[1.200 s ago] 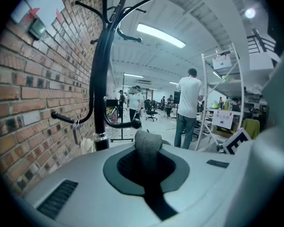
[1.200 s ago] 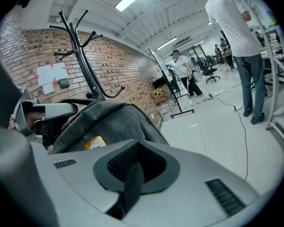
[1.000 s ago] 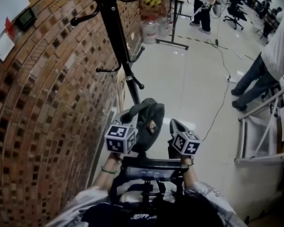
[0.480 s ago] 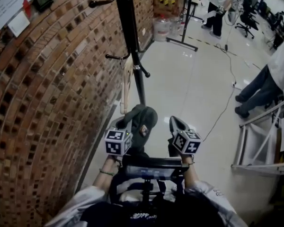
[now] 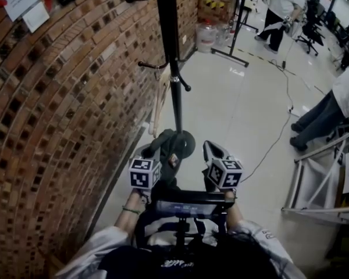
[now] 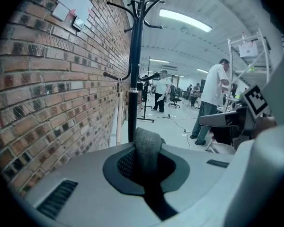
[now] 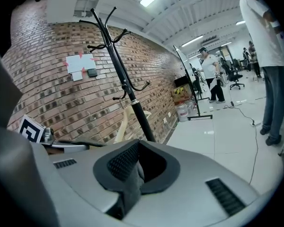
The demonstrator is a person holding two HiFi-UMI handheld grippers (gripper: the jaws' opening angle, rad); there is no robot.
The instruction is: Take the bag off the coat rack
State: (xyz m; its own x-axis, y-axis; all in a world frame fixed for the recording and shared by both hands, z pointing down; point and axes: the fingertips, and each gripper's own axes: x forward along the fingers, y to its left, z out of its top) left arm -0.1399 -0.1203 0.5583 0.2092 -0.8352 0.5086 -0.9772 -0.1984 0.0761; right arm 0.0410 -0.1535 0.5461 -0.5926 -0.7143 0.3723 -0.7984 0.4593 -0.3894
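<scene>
The black coat rack (image 5: 173, 68) stands by the brick wall, and the hooks that show are bare. The dark green bag (image 5: 173, 150) hangs off the rack, just in front of its round base. My left gripper (image 5: 153, 154) is shut on the bag's grey strap (image 6: 146, 148), which stands up between the jaws in the left gripper view (image 6: 146, 162). The right gripper (image 5: 211, 151) is level with the left one, a little to the right of the bag and apart from it. Its jaws (image 7: 131, 174) are shut with nothing between them. The rack (image 7: 125, 86) rises straight ahead of it.
A brick wall (image 5: 58, 109) runs along the left, with a pale wooden piece (image 5: 160, 97) leaning on it by the rack. A metal frame (image 5: 317, 173) stands at the right and a cable (image 5: 276, 127) crosses the floor. People (image 5: 337, 103) stand right and far back, near a black stand (image 5: 235, 45).
The coat rack has drawn away up the picture. The bag stays in the left gripper and now hangs lower and closer to me. Both grippers keep their places.
</scene>
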